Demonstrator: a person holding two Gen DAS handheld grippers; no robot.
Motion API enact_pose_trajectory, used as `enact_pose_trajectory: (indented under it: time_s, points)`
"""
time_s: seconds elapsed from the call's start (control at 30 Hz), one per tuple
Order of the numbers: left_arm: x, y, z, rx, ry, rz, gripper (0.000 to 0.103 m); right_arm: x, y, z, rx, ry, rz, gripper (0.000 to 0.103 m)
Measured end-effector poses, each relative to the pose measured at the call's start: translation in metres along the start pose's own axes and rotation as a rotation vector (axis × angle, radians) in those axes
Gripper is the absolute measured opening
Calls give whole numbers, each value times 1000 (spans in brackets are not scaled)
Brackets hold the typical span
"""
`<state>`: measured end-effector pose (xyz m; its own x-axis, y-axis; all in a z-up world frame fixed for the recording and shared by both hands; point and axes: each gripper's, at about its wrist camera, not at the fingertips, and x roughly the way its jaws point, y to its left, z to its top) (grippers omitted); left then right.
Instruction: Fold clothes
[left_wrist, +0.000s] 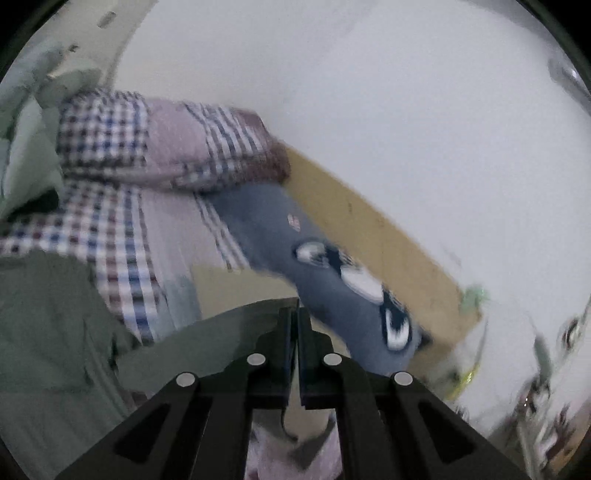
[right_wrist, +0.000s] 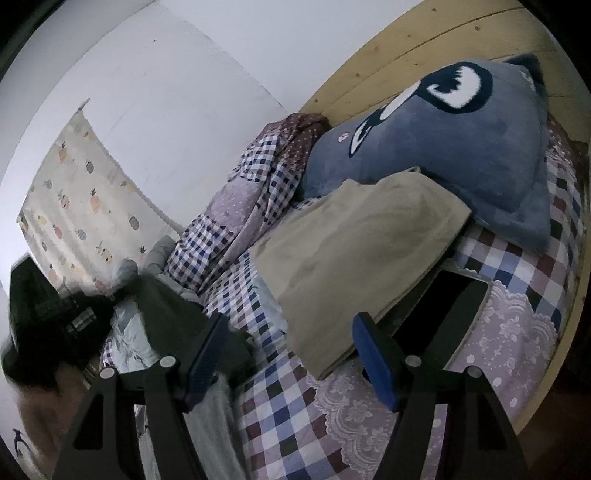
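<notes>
Left tongs (left_wrist: 294, 314) pinch green garment (left_wrist: 207, 343); right tongs (right_wrist: 290, 354) agape.

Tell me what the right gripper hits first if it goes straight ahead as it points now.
Probably the folded beige cloth on the checked bedspread: the open right gripper points at its near edge. Depth is unclear, so it may meet the bedspread first.
</notes>
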<state>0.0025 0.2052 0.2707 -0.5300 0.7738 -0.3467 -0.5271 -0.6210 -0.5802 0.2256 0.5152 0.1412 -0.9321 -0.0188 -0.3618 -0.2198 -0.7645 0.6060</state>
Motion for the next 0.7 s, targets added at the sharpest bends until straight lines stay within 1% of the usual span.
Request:
enact_pose_trajectory:
  time_s: [0.1,0.17,0.2,0.23,0.37,0.47,0.53,0.67,0.7]
  points:
    - [-26,17,42,-64,-110,-2,1,4,4,-3,-16,22,19,74]
    - [-43,30,62,-108,-174,-2,1,8,9,-5,-32,43,35,74]
    - [-55,36,71,-125,-222,6,1,10,11,-7,-43,55,44,74]
    - [-67,44,80,-145,-264,5,1,12,15,-9,-56,69,54,74]
    - [-109,80,97,-247,-400,46,1,22,29,-17,-114,119,87,74]
    - [-146,117,100,-317,-501,140,1,28,42,-25,-175,150,106,74]
    - [-168,145,100,-358,-551,193,0,33,50,-31,-216,173,110,74]
    - [-219,209,86,-440,-633,378,0,40,63,-43,-293,204,107,74]
    - [-226,225,79,-447,-620,435,0,40,66,-45,-310,208,107,74]
